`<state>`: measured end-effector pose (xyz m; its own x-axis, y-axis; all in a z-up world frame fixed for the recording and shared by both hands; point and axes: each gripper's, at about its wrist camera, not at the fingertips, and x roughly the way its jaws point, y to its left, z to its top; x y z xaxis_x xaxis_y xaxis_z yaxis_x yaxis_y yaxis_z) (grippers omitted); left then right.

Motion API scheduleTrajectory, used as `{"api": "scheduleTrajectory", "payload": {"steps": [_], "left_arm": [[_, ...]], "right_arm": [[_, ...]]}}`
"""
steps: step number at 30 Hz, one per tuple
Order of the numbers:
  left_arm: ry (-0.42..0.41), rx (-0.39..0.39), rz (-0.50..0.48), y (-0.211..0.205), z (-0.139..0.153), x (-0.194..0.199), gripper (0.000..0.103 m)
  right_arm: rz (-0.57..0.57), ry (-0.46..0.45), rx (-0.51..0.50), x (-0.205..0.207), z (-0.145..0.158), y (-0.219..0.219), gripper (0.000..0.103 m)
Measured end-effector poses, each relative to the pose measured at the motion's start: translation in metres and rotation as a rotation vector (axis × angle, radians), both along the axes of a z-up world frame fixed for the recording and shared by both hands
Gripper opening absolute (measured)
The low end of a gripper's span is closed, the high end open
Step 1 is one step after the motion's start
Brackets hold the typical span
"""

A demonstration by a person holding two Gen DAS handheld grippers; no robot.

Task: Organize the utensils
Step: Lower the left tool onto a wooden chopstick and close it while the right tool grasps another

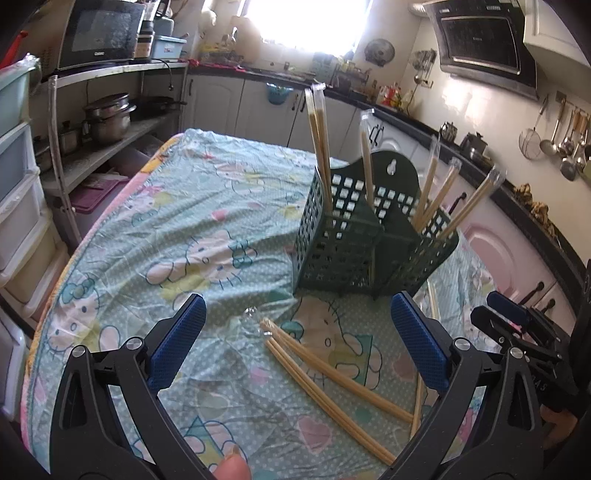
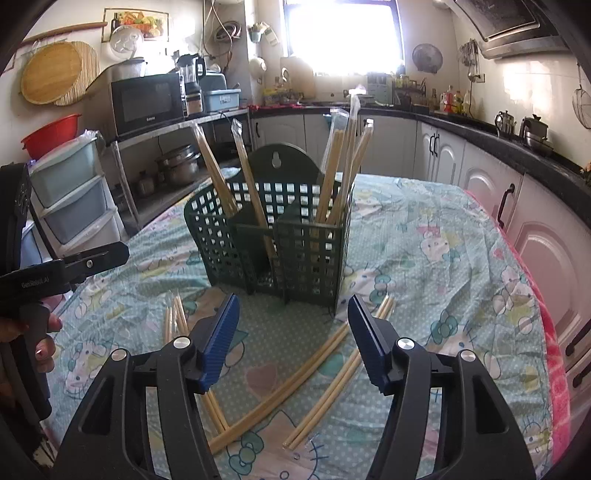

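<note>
A dark green slotted utensil holder (image 1: 369,243) (image 2: 280,240) stands on the table with several wrapped chopstick pairs (image 1: 319,147) (image 2: 340,173) upright in its compartments. More wrapped chopstick pairs (image 1: 332,380) (image 2: 306,373) lie flat on the cloth in front of it. My left gripper (image 1: 299,347) is open and empty, above the lying chopsticks. My right gripper (image 2: 291,343) is open and empty, just in front of the holder over the lying chopsticks; it also shows at the right edge of the left wrist view (image 1: 517,325).
The table has a pale green cartoon-print cloth (image 1: 184,236) (image 2: 443,258). Kitchen cabinets and a black counter (image 2: 498,155) run behind and to the right. A shelf with pots and a microwave (image 1: 99,33) and plastic drawers (image 2: 74,199) stand to the left.
</note>
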<state>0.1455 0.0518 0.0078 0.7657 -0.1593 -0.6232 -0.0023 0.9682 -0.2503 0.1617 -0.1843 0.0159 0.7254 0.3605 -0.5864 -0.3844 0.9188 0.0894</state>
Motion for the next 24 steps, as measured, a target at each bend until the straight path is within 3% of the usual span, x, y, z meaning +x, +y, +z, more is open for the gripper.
{"api": "scheduleTrajectory", "payload": {"steps": [13,18,24], "left_arm": [[0.167,-0.026,-0.078,-0.014,-0.041,0.009,0.092],[0.214,-0.051,-0.083,-0.014,-0.056,0.012,0.091],[0.268,-0.111,-0.091,-0.013,-0.067,0.016,0.067]], "right_arm": [[-0.012,0.170,0.002,0.020,-0.030,-0.010,0.059],[-0.013,0.220,0.006,0.031,-0.039,-0.009,0.052],[-0.015,0.299,-0.006,0.049,-0.054,-0.003,0.043]]}}
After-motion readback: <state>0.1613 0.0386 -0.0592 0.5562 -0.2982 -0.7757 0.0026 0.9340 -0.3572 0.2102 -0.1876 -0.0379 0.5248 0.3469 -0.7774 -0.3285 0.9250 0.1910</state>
